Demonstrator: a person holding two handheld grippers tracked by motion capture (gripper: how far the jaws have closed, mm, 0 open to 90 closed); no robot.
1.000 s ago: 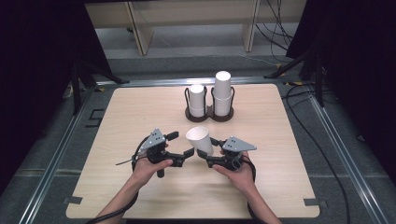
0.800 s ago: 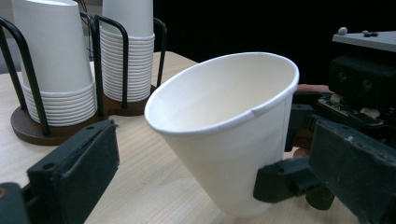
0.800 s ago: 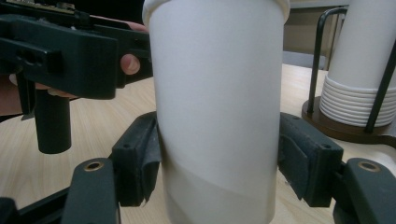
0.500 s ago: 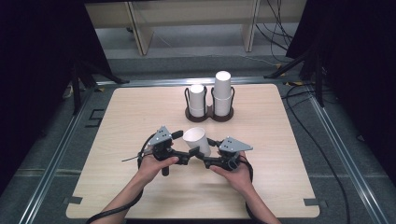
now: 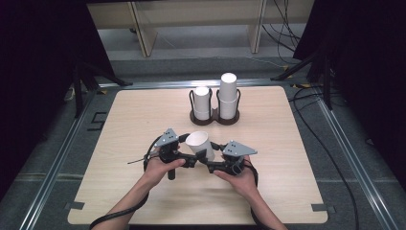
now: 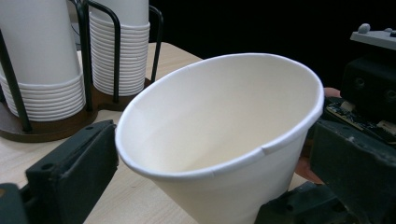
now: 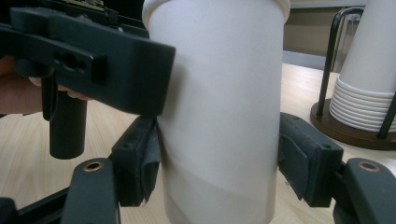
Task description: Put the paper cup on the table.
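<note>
Cup (image 5: 200,144) is tilted above the near middle of the table (image 5: 143,120), clamped at its lower body by the right gripper (image 7: 219,163), while the left gripper (image 6: 196,186) has one jaw on each side near the rim; it looks like a handover, so next one gripper must let go. I cannot tell if the left jaws really press, and the cup's bottom is cut off in both gripper views.

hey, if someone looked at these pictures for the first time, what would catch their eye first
Most likely the white paper cup held tilted between the two grippers above the near middle of the wooden table, with the right gripper clamped on its lower body. Its open mouth faces the left gripper, whose jaws stand on either side of it. Behind, at the table's far edge, two tall stacks of cups stand in a dark wire holder.
</note>
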